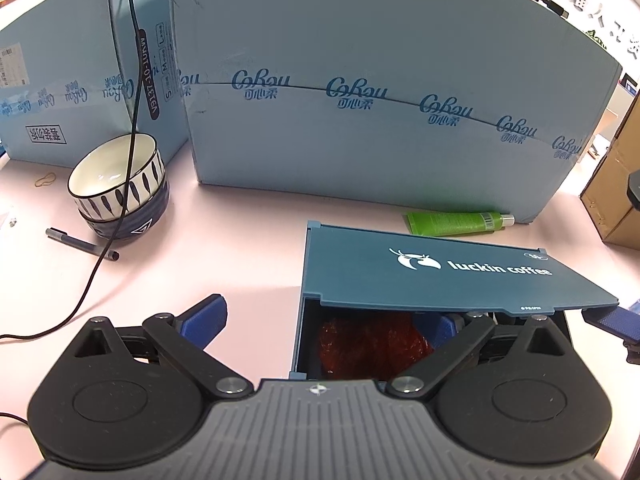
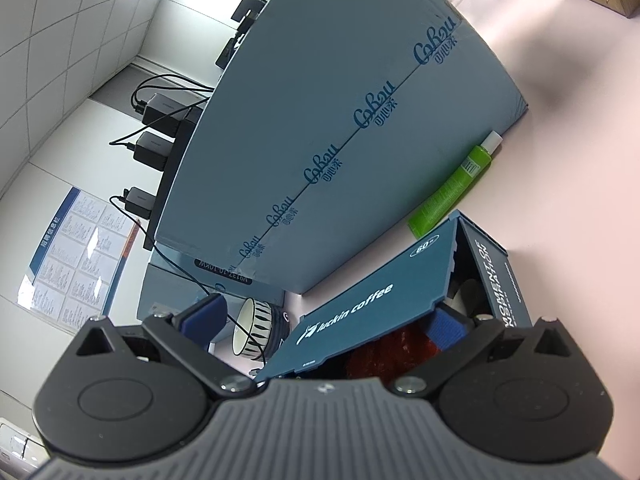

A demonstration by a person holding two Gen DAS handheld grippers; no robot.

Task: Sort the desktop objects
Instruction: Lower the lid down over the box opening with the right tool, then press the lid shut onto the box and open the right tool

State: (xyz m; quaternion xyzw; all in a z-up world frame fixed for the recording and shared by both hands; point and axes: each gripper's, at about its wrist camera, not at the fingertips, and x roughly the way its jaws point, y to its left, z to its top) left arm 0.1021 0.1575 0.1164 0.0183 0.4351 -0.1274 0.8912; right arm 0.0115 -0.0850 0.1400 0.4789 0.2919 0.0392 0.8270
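Pink desk [image 1: 240,240], big pale-blue cartons [image 1: 380,80] walling off the back. My left claw [image 1: 320,320] is spread wide: left finger out over bare desk, right finger dipped inside the dark-blue coffee box [image 1: 400,268], under its half-raised lid. Nothing pinched between the fingers. Red crinkly wrapper [image 1: 372,346] sits in the box, directly ahead between my left fingers, slightly right of centre.

My right claw [image 2: 320,320] is also spread, empty. Its right finger [image 2: 448,328] pokes into the same box [image 2: 360,312] from the open side, close to the red wrapper [image 2: 384,356]; I can't tell if it touches. Its left finger is outside, above the lid.

Still loose on the desk:
- green tube [image 1: 456,222], lying flat against the carton base, just behind the box. Long axis runs left-right from my left claw, cap end to the right. In the right view it [image 2: 452,188] runs up and away, cap far.
- pen [image 1: 80,245], well left, near the stacked bowls [image 1: 120,188], lying diagonally, with a black cable [image 1: 132,80] draped over it.

Judgement: the tube is the nearest unsorted item, straight past the box. Right claw looks better placed. A grip across its short axis means turning the wrist.
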